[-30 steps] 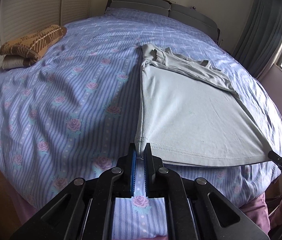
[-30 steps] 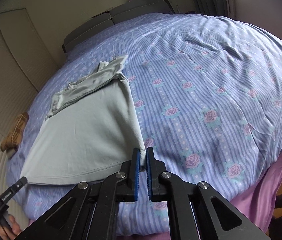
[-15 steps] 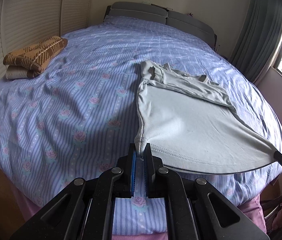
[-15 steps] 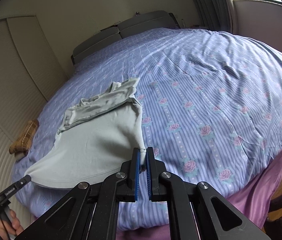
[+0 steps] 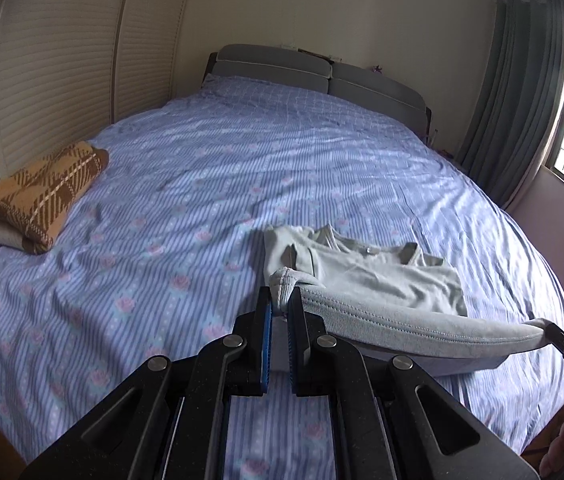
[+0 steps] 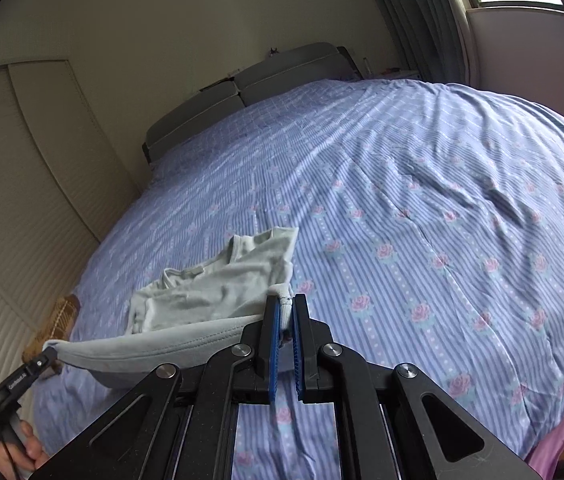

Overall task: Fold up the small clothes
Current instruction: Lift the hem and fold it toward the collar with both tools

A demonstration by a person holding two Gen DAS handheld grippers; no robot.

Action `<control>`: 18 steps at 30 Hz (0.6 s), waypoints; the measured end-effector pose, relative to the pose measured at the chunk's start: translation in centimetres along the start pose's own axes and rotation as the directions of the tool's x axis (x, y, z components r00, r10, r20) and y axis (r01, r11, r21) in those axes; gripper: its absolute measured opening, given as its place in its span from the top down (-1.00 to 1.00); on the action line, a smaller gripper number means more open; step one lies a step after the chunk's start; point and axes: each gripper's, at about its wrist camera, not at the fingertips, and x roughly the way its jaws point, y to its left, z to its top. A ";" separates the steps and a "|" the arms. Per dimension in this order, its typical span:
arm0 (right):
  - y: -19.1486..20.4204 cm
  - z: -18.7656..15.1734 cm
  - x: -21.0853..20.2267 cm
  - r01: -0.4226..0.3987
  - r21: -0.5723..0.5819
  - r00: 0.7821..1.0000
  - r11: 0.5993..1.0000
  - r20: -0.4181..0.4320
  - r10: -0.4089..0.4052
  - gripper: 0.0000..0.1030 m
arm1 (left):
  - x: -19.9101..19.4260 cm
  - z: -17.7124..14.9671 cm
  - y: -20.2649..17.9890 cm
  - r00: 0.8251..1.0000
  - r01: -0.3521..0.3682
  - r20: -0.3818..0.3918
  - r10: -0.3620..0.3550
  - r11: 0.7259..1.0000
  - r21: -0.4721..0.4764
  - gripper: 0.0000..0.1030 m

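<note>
Left gripper [image 5: 280,306] clamps one hem corner of the pale green shirt [image 5: 377,280]; right gripper [image 6: 286,312] clamps the opposite corner. The hem hangs raised between them, ahead of both sets of fingers. The shirt's collar end rests on the striped floral bedsheet [image 5: 202,200]. A folded plaid blanket [image 5: 40,196] lies well apart, leftward.

Both wrist views close behind tools, facing headboard [image 5: 313,68], sharing bed [image 5: 242,152]
</note>
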 end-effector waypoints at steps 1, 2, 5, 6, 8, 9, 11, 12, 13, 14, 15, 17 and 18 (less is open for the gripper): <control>0.2 0.6 0.9 0.002 0.004 1.000 1.000 0.002 -0.002 0.87 | 0.9 0.8 -0.1 1.000 0.001 0.002 -0.001 1.000 -0.005 0.83; 0.4 1.2 1.9 0.004 0.007 1.000 1.000 0.000 -0.004 0.87 | 1.9 1.4 -0.1 1.000 0.001 0.000 -0.001 1.000 -0.009 0.83; 0.6 2.9 5.1 0.012 0.028 1.000 1.000 -0.016 -0.012 0.87 | 5.1 3.4 -0.3 1.000 -0.001 -0.007 0.001 1.000 -0.015 0.83; 0.6 3.4 6.2 0.014 0.040 1.000 0.999 -0.025 -0.013 0.87 | 6.3 3.9 -0.4 1.000 -0.002 -0.012 0.001 1.000 -0.016 0.83; 0.7 4.5 8.4 0.020 0.054 0.999 0.998 -0.040 -0.018 0.87 | 8.6 4.6 -0.5 1.000 -0.008 -0.027 0.008 1.000 -0.020 0.83; 0.7 4.9 9.4 0.023 0.059 0.999 0.998 -0.045 -0.020 0.87 | 9.7 5.0 -0.4 0.999 -0.009 -0.036 0.009 1.000 -0.025 0.83; 1.0 5.4 11.2 0.031 0.055 0.998 0.998 -0.059 -0.028 0.87 | 11.7 5.5 -0.4 0.998 -0.014 -0.055 0.013 1.000 -0.026 0.83; 1.2 5.7 12.2 0.035 0.052 0.997 0.998 -0.066 -0.032 0.87 | 12.6 5.6 -0.3 0.998 -0.016 -0.064 0.015 1.000 -0.027 0.83; 1.3 5.9 13.0 0.042 0.049 0.996 0.998 -0.074 -0.039 0.87 | 13.5 5.6 -0.3 0.997 -0.019 -0.079 0.017 0.999 -0.026 0.83; 1.2 6.0 13.9 0.051 0.045 0.995 0.998 -0.084 -0.047 0.87 | 14.5 5.6 -0.2 0.996 -0.023 -0.092 0.020 0.999 -0.026 0.83; 1.2 6.1 14.8 0.057 0.046 0.994 0.997 -0.094 -0.052 0.87 | 15.2 5.6 -0.1 0.994 -0.024 -0.105 0.021 0.999 -0.026 0.83; 0.9 5.9 16.2 0.070 0.048 0.991 0.996 -0.118 -0.064 0.87 | 16.6 5.3 0.0 0.992 -0.032 -0.125 0.029 0.999 -0.019 0.83; 0.8 5.8 17.0 0.075 0.048 0.989 0.996 -0.129 -0.069 0.87 | 17.3 5.2 0.0 0.990 -0.036 -0.134 0.033 0.999 -0.016 0.83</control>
